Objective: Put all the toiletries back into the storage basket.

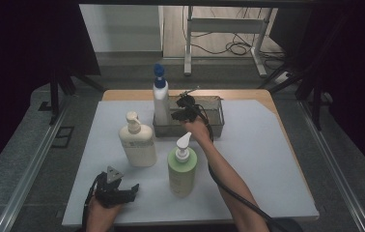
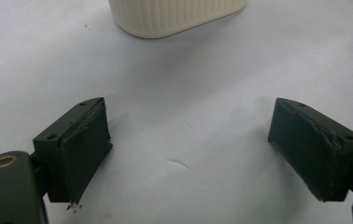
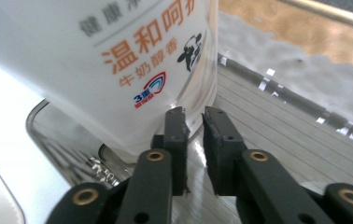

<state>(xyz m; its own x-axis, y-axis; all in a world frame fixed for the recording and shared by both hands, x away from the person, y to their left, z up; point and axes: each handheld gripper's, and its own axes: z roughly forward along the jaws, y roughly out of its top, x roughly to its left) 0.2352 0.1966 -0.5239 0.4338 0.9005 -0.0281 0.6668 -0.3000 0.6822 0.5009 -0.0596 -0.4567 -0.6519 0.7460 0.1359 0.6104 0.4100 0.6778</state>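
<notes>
Inside the wire basket [image 1: 217, 117] stood the white bottle [image 1: 161, 104] — seemingly placed, with the right tongs [image 3: 194, 116] just beside it, jaws narrowly apart, gripping nothing. Cream bottle [image 1: 137, 144] and green bottle [image 1: 182, 169] waited outside on the white-covered tabletop [image 1: 262, 159]; the left tongs [image 2: 188, 140] gaped wide, empty. Beyond lay grey floor — cables, a stand.

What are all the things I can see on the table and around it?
white bottle with blue pump: 1, white and blue, standing in the basket's left end
basket: 1, grey metal mesh, far middle of the mat
cream pump bottle: 1, cream, left of centre
green pump bottle: 1, pale green with white pump, centre
mat: 1, pale grey, over the wooden table
desk frame: 1, white, on the floor behind
left claw: 1, black, open, near left
right claw: 1, black, narrow gap, in the basket
</notes>
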